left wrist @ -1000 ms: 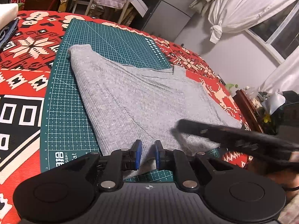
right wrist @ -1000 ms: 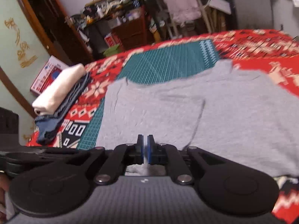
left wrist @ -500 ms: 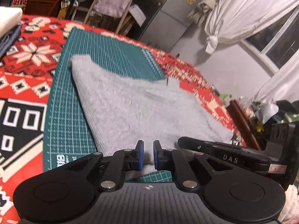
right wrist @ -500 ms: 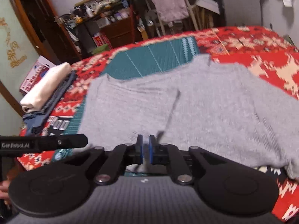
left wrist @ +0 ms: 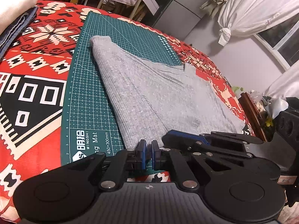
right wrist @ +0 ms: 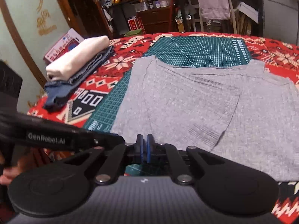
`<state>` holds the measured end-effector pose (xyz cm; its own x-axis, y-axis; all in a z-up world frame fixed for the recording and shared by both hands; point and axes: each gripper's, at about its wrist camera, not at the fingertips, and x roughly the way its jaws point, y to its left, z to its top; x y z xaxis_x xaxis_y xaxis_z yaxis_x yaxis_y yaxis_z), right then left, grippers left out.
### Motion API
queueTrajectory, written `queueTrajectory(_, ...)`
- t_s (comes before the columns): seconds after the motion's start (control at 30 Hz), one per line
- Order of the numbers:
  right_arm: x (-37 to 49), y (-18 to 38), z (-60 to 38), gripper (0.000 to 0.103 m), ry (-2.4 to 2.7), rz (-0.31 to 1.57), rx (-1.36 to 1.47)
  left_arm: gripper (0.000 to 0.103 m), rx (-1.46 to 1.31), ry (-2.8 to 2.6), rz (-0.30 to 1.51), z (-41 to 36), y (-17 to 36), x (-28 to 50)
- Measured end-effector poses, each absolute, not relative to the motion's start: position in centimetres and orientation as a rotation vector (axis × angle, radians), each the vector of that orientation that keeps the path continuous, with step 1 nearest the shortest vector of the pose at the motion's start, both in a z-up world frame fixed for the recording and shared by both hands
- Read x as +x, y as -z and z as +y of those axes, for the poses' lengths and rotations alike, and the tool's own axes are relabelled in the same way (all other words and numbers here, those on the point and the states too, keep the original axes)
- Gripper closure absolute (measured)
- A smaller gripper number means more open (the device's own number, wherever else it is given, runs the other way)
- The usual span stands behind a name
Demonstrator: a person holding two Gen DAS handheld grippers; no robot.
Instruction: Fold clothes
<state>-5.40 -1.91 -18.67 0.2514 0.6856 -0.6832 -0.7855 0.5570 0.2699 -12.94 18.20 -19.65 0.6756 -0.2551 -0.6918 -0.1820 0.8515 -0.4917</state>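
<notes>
both grippers brought low to the near hem

the grey garment (left wrist: 164, 97) is spread across the green cutting mat (left wrist: 86, 100), toward 12 o'clock. since a second ago both tools have been lowered to its near edge. the left gripper (left wrist: 147, 154) and right gripper (right wrist: 143, 150) are nearly pressed together; whether cloth is pinched cannot be told. a lift-and-fold is judged next.

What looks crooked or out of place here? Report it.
The grey shirt lies skewed across the green mat, its right side spilling onto the red cloth. Its folded-in flap sits slanted. Nothing looks torn or spilled.
</notes>
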Motion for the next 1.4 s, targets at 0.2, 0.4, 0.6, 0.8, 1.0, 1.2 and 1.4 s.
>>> queueTrajectory(0.2,-6.1,18.7,-2.2,0.101,-1.007,0.840,-0.165,0.097,-0.603,0.045,0.825,18.7,20.1,-13.2)
queueTrajectory(0.4,-6.3,17.9,-2.7,0.089,-0.999,0.829,-0.151,0.094,-0.612,0.042,0.826,18.5,19.7,-13.2)
queueTrajectory(0.6,-5.7,16.4,-4.2,0.073,-0.940,0.810,-0.129,0.074,-0.553,0.046,0.801,17.5,18.2,-13.1)
queueTrajectory(0.8,-4.6,15.2,-5.6,0.034,-0.874,0.806,-0.099,0.056,-0.534,0.022,0.777,17.2,17.2,-12.8)
queueTrajectory(1.0,-4.1,14.2,-6.6,0.008,-0.845,0.789,-0.061,0.041,-0.466,-0.012,0.765,16.1,15.9,-12.5)
queueTrajectory(1.2,-4.0,13.1,-6.8,0.001,-0.825,0.777,-0.094,0.035,-0.344,-0.075,0.754,14.6,14.5,-12.3)
queueTrajectory(1.4,-3.9,12.6,-7.2,0.001,-0.778,0.783,-0.113,0.034,-0.351,-0.123,0.755,14.6,14.0,-12.2)
